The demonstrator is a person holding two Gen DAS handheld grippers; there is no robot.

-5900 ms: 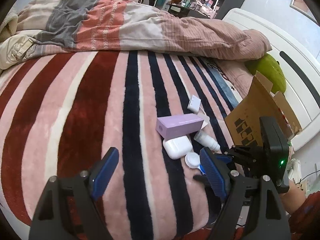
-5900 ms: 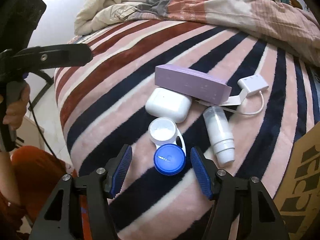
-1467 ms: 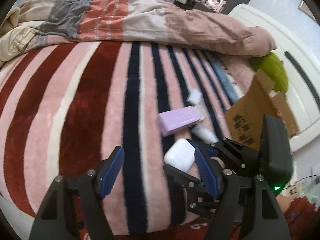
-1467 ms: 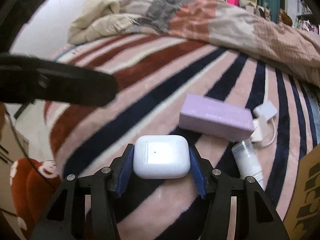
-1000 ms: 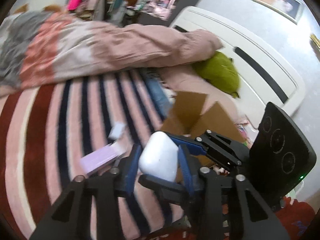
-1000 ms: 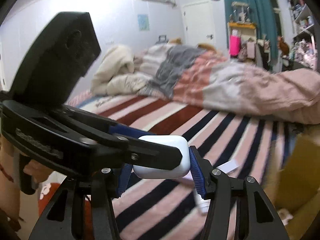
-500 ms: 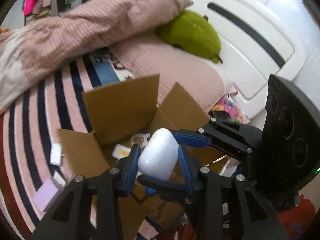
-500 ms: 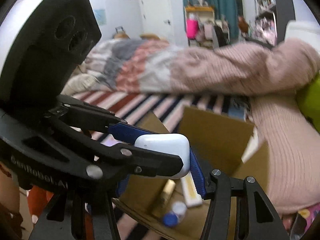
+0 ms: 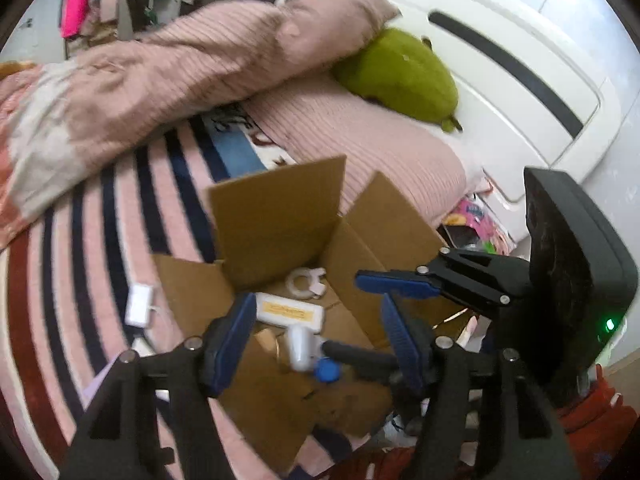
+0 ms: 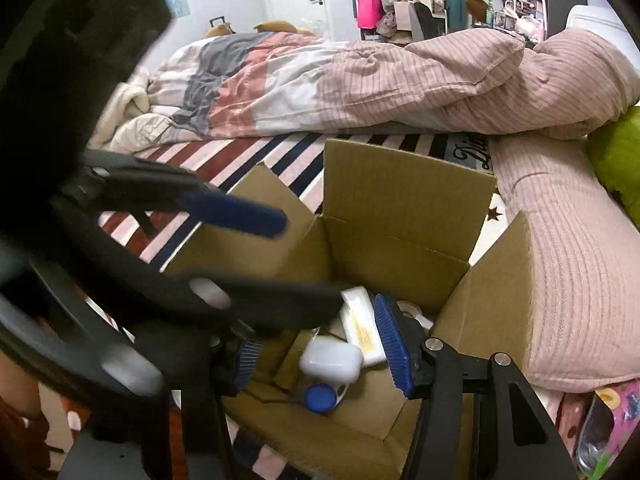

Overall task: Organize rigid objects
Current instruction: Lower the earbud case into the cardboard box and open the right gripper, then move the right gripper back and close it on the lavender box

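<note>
Hanging over an open cardboard box on the bed, the left claw has its blue pads apart and its jaws are opening, with nothing pinched between them. The white earbud case lies loose on the box floor, seen through the gap, beside a blue cap and a cream slab with a yellow label. The left wrist view alone shows a white ring-shaped piece deeper in the box, a white adapter left out on the striped blanket, a green plush and the white headboard.

The right wrist view alone shows the rumpled duvet, the door and the cluttered shelves at the far wall. There the right claw is spread, its pads clear of the case below, holding nothing. Its left pad is largely hidden behind the dark, blurred frame of the left claw, which crosses much of that picture. The slab's label is too small to read, and the box's near wall is cut off by the claws.
</note>
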